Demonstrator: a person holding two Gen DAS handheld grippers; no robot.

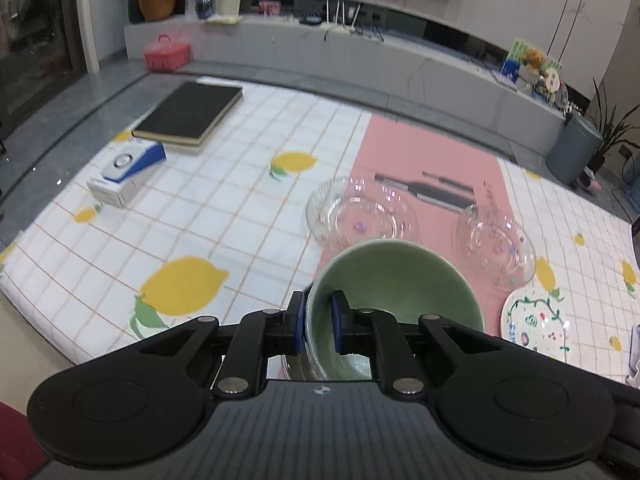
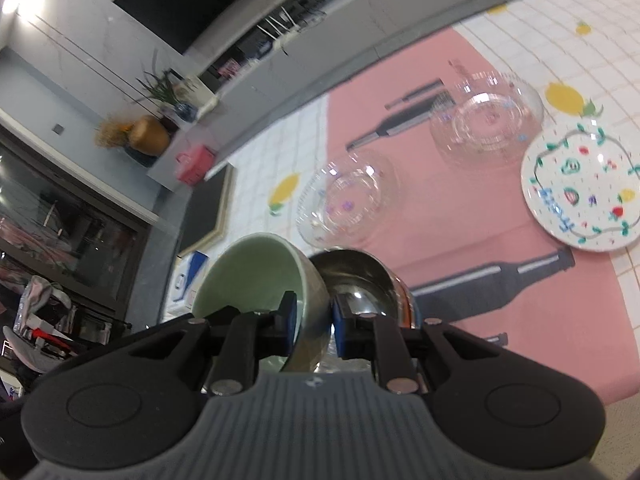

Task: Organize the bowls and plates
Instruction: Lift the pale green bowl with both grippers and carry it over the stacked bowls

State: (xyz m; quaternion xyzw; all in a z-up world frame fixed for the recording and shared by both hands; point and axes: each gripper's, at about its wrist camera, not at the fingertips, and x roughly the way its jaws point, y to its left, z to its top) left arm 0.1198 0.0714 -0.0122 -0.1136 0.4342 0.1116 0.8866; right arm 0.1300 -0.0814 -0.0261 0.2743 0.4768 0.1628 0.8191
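Observation:
My left gripper [image 1: 319, 320] is shut on the left rim of a green bowl [image 1: 394, 280], held tilted above a metal bowl partly hidden below it. My right gripper [image 2: 314, 322] is shut on the right rim of a green bowl [image 2: 256, 276], tilted left, next to a steel bowl [image 2: 358, 280] that sits in a stack. Whether both grippers hold the same bowl I cannot tell. Two clear glass bowls [image 1: 360, 212] [image 1: 494, 244] stand on the pink mat; they also show in the right wrist view [image 2: 348, 200] [image 2: 486, 120]. A painted white plate [image 1: 534, 324] [image 2: 582, 192] lies at the right.
A lemon-print cloth [image 1: 200, 216] covers the floor. A black board [image 1: 188, 114] and a blue-and-white box [image 1: 128, 170] lie at its far left. A red basket [image 1: 166, 52] and a grey bin [image 1: 572, 148] stand by the long low TV bench [image 1: 360, 52] behind.

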